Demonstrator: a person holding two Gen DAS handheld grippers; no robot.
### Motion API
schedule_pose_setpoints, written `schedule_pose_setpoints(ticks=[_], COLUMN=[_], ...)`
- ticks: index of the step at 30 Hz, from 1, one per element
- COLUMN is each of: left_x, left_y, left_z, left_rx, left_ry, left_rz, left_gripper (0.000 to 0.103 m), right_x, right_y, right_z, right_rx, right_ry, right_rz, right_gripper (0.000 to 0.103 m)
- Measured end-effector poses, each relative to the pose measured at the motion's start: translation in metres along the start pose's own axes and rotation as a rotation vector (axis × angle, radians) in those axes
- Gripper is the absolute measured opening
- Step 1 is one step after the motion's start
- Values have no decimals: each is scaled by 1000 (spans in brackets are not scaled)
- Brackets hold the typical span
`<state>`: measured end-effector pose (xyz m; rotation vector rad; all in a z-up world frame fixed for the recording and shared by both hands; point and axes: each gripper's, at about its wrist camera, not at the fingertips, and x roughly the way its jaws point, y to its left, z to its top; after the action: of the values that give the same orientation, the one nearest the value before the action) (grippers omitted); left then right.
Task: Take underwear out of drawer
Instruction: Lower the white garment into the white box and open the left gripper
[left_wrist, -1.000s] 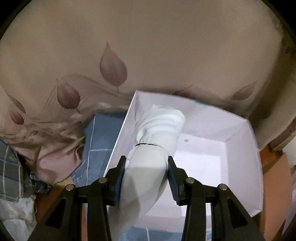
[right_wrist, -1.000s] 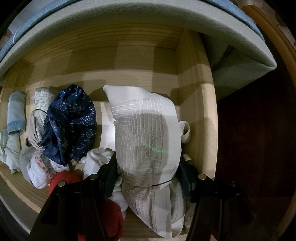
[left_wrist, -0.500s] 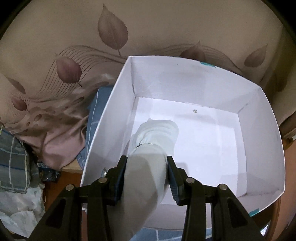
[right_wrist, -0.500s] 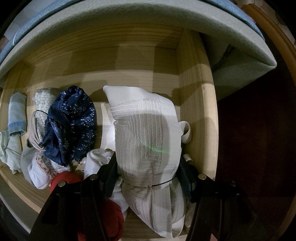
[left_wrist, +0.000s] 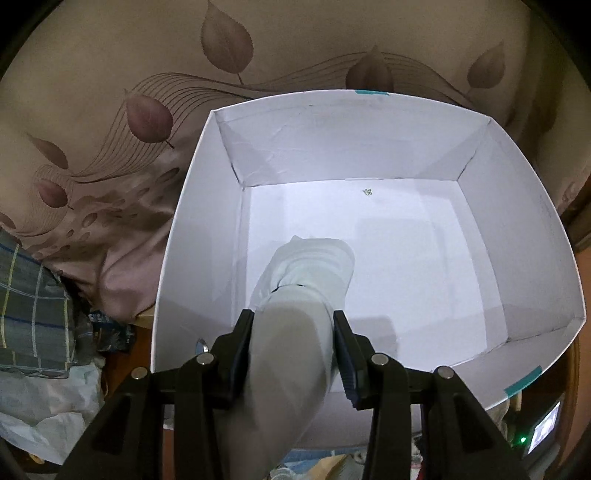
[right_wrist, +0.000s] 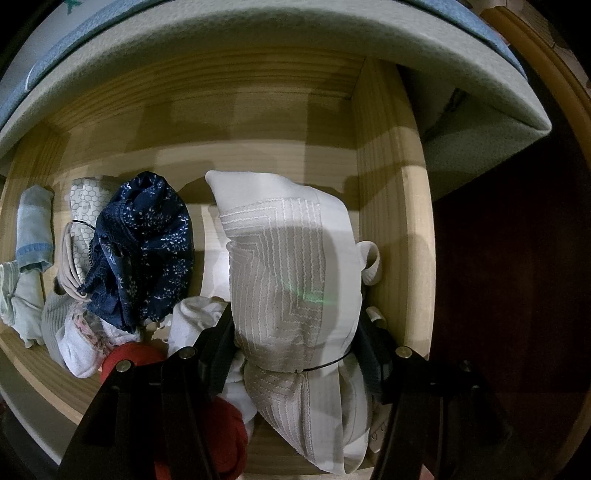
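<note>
White card walls fill the left wrist view: the left gripper (left_wrist: 293, 350) is clamped on a pale rolled underwear bundle (left_wrist: 295, 325) low in the frame, its tip hanging inside the open white box (left_wrist: 192, 236) near the left wall, so the sound move is probably to lower until the roll touches the floor of the box and only then part the pads. In the right wrist view the right gripper (right_wrist: 295, 343) grips a cream ribbed bundle (right_wrist: 288, 266) at its black band, lower centre, over the wooden drawer (right_wrist: 391, 229); lift it straight up, clear of the navy bundle (right_wrist: 144, 251) at left and the red one (right_wrist: 133, 360).
</note>
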<state>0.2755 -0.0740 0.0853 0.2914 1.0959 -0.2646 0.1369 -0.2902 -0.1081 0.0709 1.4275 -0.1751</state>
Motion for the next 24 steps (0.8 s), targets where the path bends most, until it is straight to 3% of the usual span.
schedule_pose_setpoints(ticks=[16,24], left_x=[-14,-16], left_y=[4,7], left_z=[-27,-24], left_rx=[-21,-48], left_ry=[21,8], left_rz=[0,9], left_gripper=[42,48], right_x=[0,0], right_y=[0,0], right_z=[0,1], right_rx=[-2,-3], right_ry=[0,0], right_rz=[0,0], right_gripper=[55,55])
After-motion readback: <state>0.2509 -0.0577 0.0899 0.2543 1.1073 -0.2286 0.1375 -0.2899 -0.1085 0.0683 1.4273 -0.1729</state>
